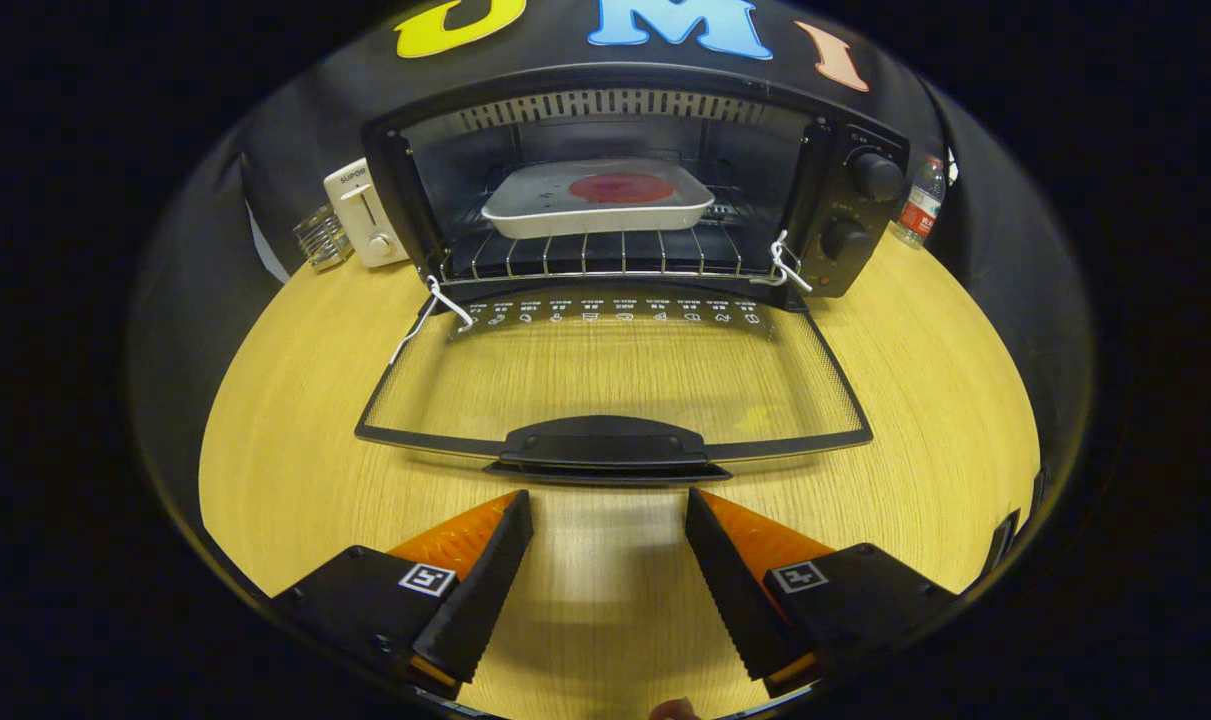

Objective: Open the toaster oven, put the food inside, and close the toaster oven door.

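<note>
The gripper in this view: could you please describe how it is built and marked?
The gripper has two wedge-shaped jaws tapering to points, with ridged, sawtooth inner faces. Each sits on a blocky black mount carrying a small square black-and-white marker tag.

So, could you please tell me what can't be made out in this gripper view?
- Food: a red disc in the tray; too small to identify.
- Door symbols: too small to read.
- Toaster: right side hidden behind the oven.
- Bottle: partly hidden by the oven.
- Gripper: open above the table, its body cut off below.
</note>
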Demonstrator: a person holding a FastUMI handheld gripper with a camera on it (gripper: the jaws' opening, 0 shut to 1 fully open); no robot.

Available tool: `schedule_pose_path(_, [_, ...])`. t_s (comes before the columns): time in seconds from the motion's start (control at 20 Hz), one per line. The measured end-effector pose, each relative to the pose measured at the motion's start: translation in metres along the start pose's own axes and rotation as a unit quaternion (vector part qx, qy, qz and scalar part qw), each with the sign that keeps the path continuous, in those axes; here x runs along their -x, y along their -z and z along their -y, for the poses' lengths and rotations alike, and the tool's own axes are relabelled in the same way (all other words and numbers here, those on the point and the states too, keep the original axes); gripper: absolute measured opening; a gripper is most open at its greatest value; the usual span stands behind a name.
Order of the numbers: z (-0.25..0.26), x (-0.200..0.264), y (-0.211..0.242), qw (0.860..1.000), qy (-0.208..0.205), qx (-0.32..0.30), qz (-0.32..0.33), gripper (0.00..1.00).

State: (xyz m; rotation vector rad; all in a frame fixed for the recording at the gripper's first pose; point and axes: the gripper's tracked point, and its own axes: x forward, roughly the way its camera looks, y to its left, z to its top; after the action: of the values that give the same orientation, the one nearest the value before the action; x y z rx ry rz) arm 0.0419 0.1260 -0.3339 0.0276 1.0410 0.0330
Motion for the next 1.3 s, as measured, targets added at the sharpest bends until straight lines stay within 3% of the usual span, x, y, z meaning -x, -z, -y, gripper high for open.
schedule_pose_path(0.5, [0.000,0.008,-0.006,0.999,0.022,0.015,0.024,0.97])
schedule_pose_path(1.3, [0.000,0.066,-0.038,0.995,0.002,-0.006,0.102,0.96])
